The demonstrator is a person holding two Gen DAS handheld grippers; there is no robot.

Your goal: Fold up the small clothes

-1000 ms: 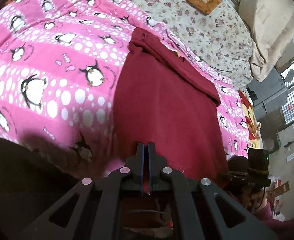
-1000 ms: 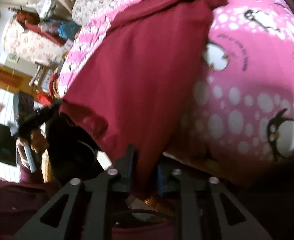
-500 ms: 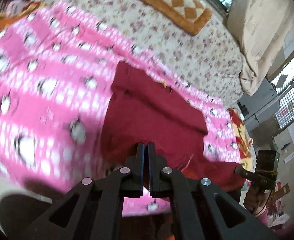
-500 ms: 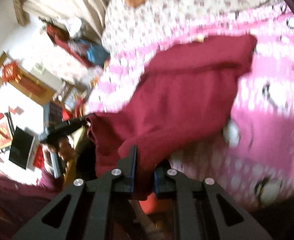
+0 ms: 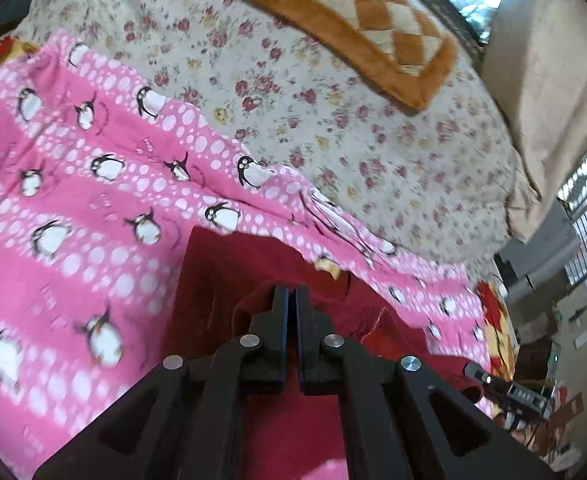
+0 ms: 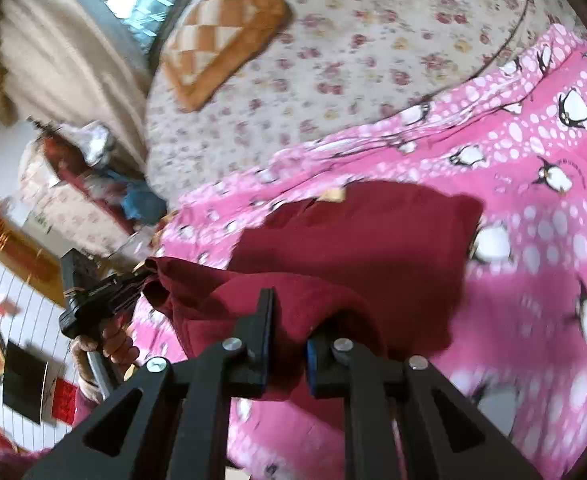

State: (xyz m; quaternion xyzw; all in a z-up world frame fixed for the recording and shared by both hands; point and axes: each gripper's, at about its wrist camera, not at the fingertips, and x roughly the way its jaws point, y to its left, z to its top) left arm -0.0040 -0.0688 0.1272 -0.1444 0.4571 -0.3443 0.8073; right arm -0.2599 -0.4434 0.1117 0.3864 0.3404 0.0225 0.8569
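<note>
A dark red garment (image 5: 229, 280) lies on a pink penguin-print blanket (image 5: 73, 208) on the bed. My left gripper (image 5: 292, 300) is shut on the garment's near edge and holds it above the rest of the cloth. My right gripper (image 6: 289, 312) is shut on the other near corner of the garment (image 6: 373, 240), with red cloth bunched between its fingers. In the right wrist view the left gripper (image 6: 105, 292) shows at the left, clamped on its corner. The lifted hem hangs over the part that lies flat.
A floral bedspread (image 5: 293, 92) covers the far bed, with an orange checked cushion (image 5: 365, 24) on it. A beige curtain (image 5: 553, 80) and window are at the back right. An armchair with clutter (image 6: 77, 184) stands beside the bed.
Both grippers have lifted the garment's near edge and carried it forward over the bed toward the far edge. The view now looks much further up the bed.
</note>
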